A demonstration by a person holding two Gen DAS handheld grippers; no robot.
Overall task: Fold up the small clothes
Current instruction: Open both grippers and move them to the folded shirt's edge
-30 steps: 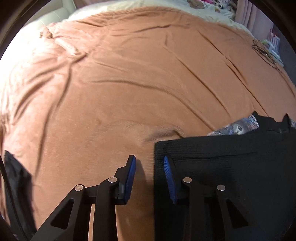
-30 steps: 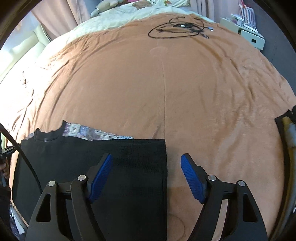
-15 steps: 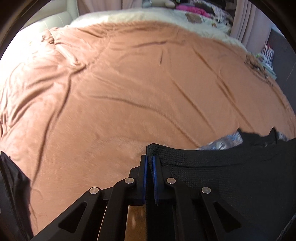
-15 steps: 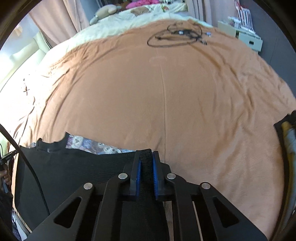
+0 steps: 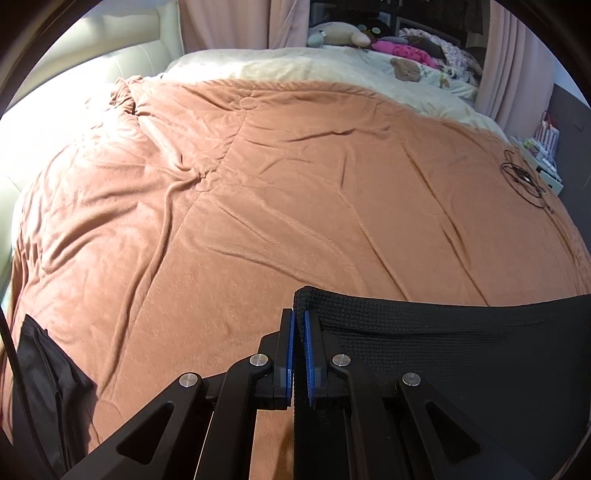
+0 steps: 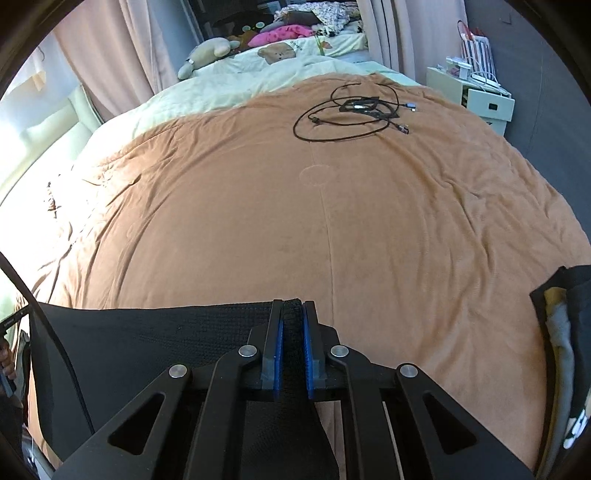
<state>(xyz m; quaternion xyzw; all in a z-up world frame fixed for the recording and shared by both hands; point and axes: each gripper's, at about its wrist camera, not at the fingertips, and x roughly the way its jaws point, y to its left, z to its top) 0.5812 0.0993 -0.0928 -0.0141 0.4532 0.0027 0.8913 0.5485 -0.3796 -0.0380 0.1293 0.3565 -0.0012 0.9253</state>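
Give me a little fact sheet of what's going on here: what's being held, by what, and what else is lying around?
Surface: brown blanket on a bed
Held item: black knit garment
Left gripper: shut on the garment's left corner
Right gripper: shut on its right corner
Garment state: edge lifted, stretched between both grippers
Also there: black cables, plush toys at the far end

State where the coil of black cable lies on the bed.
The black cable lies on the brown blanket at its far end, right of centre in the right wrist view, near the white drawer unit.

A bed carries a brown blanket (image 6: 369, 229), creased at its left; a cream quilt (image 5: 295, 70) lies beyond it. Black cables (image 6: 351, 114) lie coiled on the blanket's far right; plush toys (image 5: 340, 35) rest at the far end.
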